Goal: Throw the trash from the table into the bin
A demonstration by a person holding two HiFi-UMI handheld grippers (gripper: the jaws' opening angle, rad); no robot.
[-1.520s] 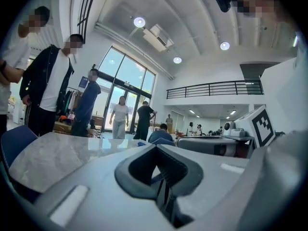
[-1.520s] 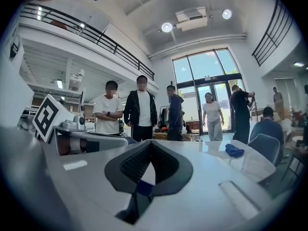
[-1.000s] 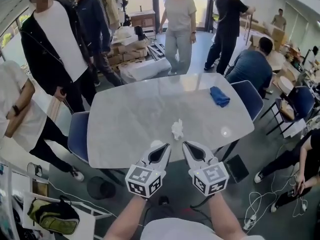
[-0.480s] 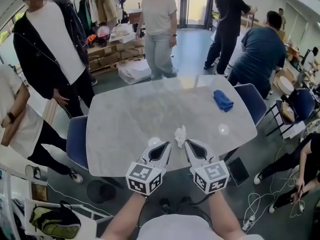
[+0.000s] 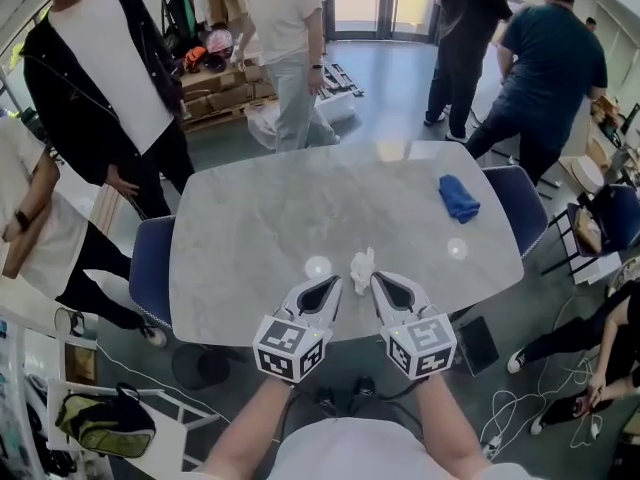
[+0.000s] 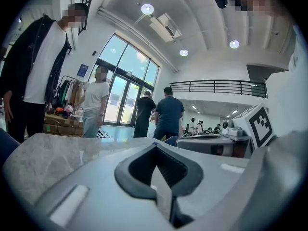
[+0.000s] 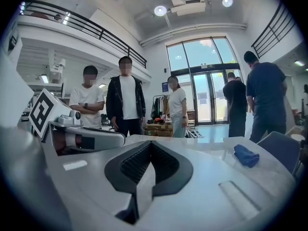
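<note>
A crumpled white tissue (image 5: 361, 264) lies on the grey marble table (image 5: 270, 218) near its front edge. My left gripper (image 5: 333, 282) and right gripper (image 5: 378, 279) hover side by side over that edge. The tissue sits just beyond and between their tips, closer to the right one. Both are shut with nothing in them; in the left gripper view (image 6: 155, 146) and the right gripper view (image 7: 150, 143) the jaws meet at the tip. The tissue is hidden in both gripper views. A dark round bin (image 5: 192, 366) stands on the floor under the table's near left corner.
A blue cloth (image 5: 459, 198) lies at the table's right side, also in the right gripper view (image 7: 247, 155). Blue chairs stand at the left (image 5: 150, 268) and right (image 5: 510, 200) ends. Several people stand around the far and left sides. Cables lie on the floor at right.
Both grippers have come forward over the table's front edge, and their tips now flank the tissue. They stay shut. People behind the table have shifted.
</note>
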